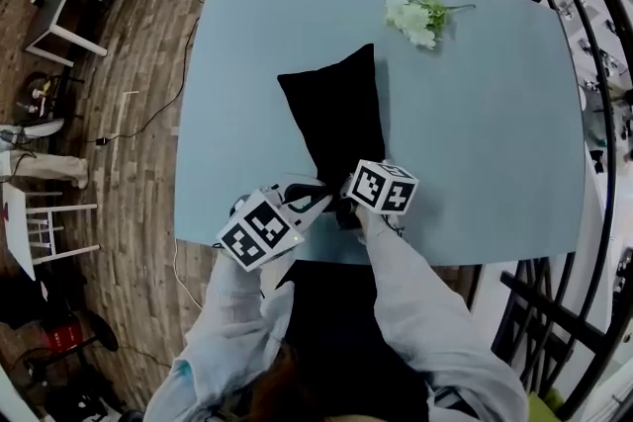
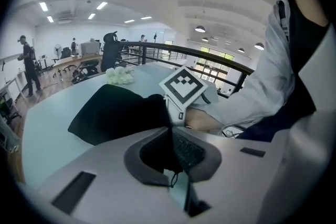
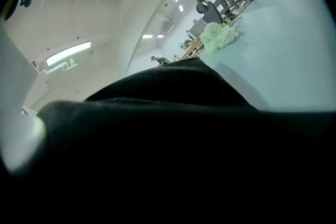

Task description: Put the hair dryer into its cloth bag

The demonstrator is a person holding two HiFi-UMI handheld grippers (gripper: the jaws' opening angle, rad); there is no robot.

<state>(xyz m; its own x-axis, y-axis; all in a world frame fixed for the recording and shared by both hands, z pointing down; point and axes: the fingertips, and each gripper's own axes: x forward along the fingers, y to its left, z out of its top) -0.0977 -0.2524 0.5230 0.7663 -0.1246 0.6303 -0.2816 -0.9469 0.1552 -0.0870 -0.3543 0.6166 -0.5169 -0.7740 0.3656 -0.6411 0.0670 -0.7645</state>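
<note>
Now | left gripper (image 2: pixel 171 132) angled down, jaws shut on cloth bag (image 1: pixel 336 104) | right gripper (image 1: pixel 354 199) half-closed on it

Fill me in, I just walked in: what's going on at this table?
A person holds a gripper in each hand at the near edge of a pale blue table, where a black cloth bag lies. The left gripper is shut on the bag's near end, by its cord. The right gripper is at the bag too, but black cloth fills its view, so its grip is unclear. No hair dryer shows.
</note>
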